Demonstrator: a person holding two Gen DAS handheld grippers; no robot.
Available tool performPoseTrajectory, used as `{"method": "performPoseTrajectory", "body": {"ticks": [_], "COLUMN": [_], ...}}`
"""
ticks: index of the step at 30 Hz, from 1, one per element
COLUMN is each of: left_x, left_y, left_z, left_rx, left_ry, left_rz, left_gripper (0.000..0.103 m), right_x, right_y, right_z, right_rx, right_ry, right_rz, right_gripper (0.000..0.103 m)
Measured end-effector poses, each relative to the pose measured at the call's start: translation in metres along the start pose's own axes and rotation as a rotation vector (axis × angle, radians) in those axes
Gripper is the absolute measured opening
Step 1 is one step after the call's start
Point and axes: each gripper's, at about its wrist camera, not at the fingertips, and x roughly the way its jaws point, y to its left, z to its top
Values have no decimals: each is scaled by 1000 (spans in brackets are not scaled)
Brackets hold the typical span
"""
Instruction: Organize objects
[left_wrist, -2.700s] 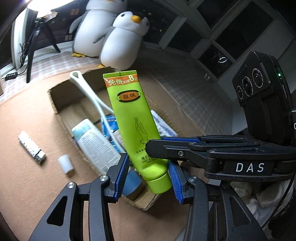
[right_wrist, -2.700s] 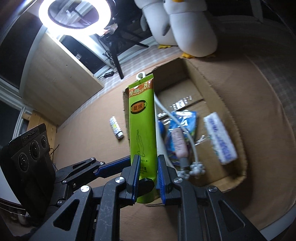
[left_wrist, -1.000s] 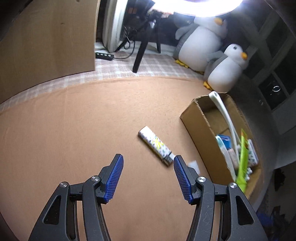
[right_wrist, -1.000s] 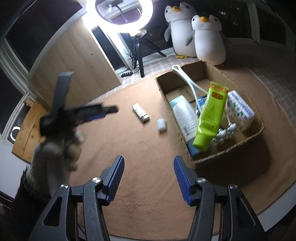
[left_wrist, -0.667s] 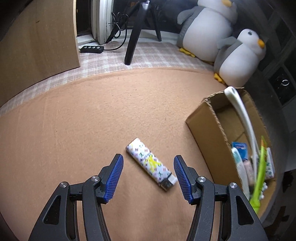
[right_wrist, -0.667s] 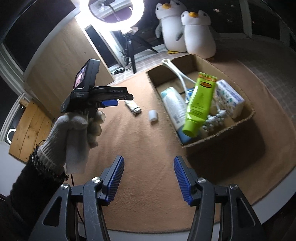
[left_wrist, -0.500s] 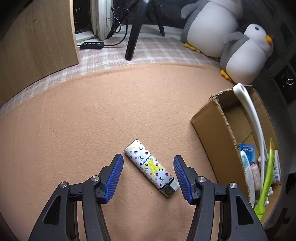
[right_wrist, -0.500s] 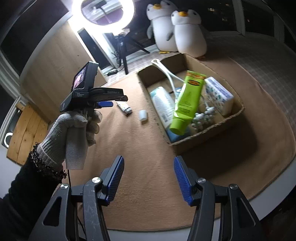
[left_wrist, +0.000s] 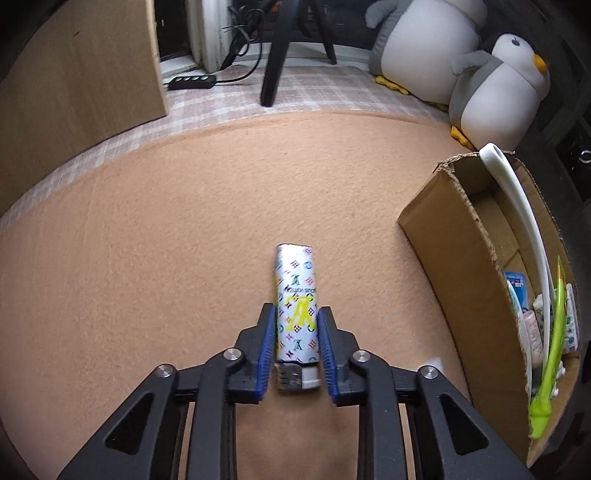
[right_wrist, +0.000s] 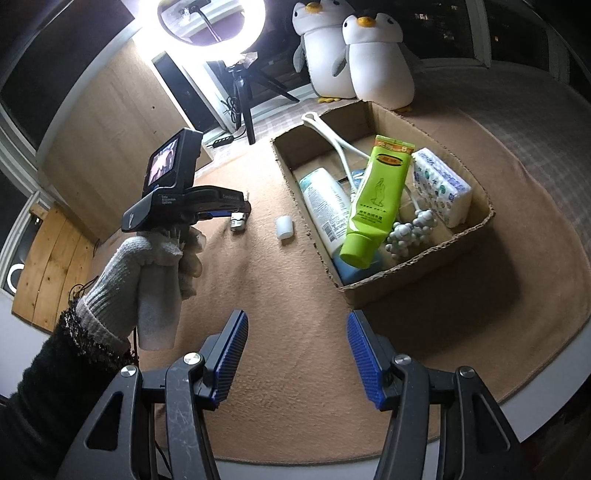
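Observation:
My left gripper (left_wrist: 297, 332) is shut on a white patterned lighter (left_wrist: 295, 295) that lies on the tan mat; its metal end (right_wrist: 237, 220) shows under the left gripper in the right wrist view. My right gripper (right_wrist: 297, 360) is open and empty, hovering over the mat near the front edge. A cardboard box (right_wrist: 424, 258) (left_wrist: 461, 266) holds a green tube (right_wrist: 376, 195), a white bottle (right_wrist: 325, 203), a tissue pack (right_wrist: 441, 186), a white long-handled massager (right_wrist: 332, 136) and a silver ball cluster (right_wrist: 410, 230). A small white cap (right_wrist: 284, 228) lies on the mat left of the box.
Two plush penguins (right_wrist: 354, 51) sit behind the box. A ring light on a tripod (right_wrist: 210, 18) and a wooden panel (right_wrist: 110, 122) stand at the back left. A power strip (left_wrist: 192, 81) lies on the checked cloth. The table edge (right_wrist: 535, 406) runs near my right gripper.
My left gripper has dropped to the mat, turned in line with the lighter and closed on it. My right gripper stayed open and barely moved.

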Motion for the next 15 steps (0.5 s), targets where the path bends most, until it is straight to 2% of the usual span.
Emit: {"method": "performPoseTrajectory", "body": {"ticks": [8,15], "left_x": [-14,-31], "left_y": [30,53], "left_z": [-27,-67], "left_rx": [-40,-34], "left_ry": [-12,-16], "left_rz": [-49,-60], "left_gripper": [24,24], "right_x": [11,24], "right_y": [20,37], "right_z": [0,3], "right_rx": [-39,-70], "right_ry": [22,36], "right_rz": [20,39], "right_gripper": [52,52]}}
